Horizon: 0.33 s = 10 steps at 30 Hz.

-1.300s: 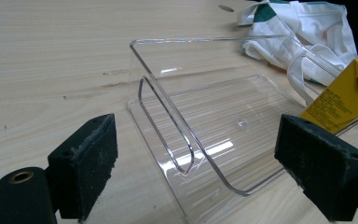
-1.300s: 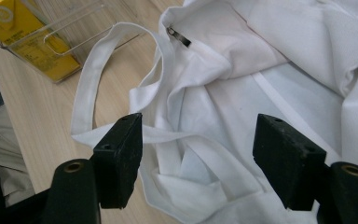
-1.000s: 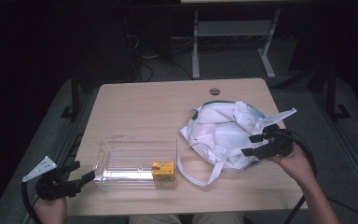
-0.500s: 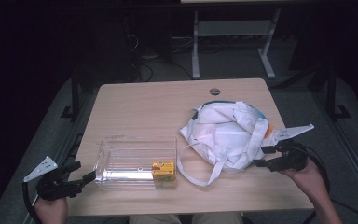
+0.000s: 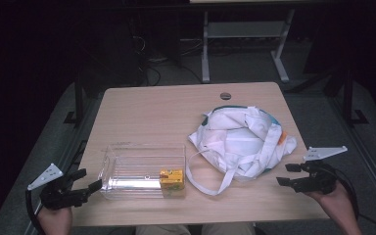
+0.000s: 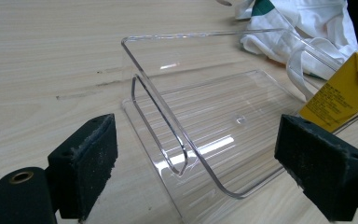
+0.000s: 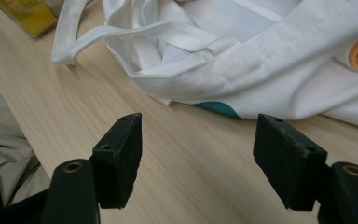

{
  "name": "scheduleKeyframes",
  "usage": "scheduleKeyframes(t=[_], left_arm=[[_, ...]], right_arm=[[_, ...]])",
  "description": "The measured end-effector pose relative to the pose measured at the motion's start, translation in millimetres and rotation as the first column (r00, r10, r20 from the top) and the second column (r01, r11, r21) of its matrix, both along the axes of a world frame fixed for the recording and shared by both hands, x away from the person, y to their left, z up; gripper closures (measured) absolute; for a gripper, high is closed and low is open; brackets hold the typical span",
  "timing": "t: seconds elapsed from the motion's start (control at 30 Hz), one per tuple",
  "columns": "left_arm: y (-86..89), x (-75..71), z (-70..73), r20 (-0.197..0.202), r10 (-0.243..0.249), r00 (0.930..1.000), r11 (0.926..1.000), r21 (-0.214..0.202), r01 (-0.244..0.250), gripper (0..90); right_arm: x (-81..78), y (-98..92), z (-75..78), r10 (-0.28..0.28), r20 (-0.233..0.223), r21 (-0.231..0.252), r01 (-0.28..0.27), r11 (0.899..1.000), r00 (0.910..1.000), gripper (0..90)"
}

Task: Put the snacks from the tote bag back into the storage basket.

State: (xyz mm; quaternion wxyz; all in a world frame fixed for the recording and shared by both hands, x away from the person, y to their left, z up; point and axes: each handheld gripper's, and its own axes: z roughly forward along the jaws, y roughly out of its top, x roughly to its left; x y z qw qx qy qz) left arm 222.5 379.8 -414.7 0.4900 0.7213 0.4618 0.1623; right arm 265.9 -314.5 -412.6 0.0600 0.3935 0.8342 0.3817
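The left gripper (image 6: 193, 170) hangs low over the table (image 6: 46, 60), its two black jaws spread wide with nothing between the pads. Just beyond them a clear bin (image 6: 205, 121) lies on its side, its open mouth and rounded rim toward the gripper, a slot handle cut in the near wall. A yellow carton (image 6: 342, 95) leans at the bin's right edge, behind the right jaw. Farther off at the upper right lies a white bag (image 6: 307, 28) with green trim, its strap looping toward the bin.
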Motion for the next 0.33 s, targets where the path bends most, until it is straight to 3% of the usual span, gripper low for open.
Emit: scheduleKeyframes(t=[0.17, 0.33], left_arm=[[-0.7, -0.2, 0.6, 0.005, -0.004, 1.0, 1.0, 0.003, 0.004, 12.8], [-1.7, 0.1, 0.6, 0.002, -0.011, 0.9999, 0.9999, 0.008, 0.01, 12.8]], right_arm=[[-10.0, -6.0, -2.0, -0.017, 0.018, 0.006, 0.016, 1.0, 0.9997, 31.2], [-22.4, -9.5, -7.1, -0.048, 0.084, 0.047, 0.044, 0.998, 0.9953, 30.5]])
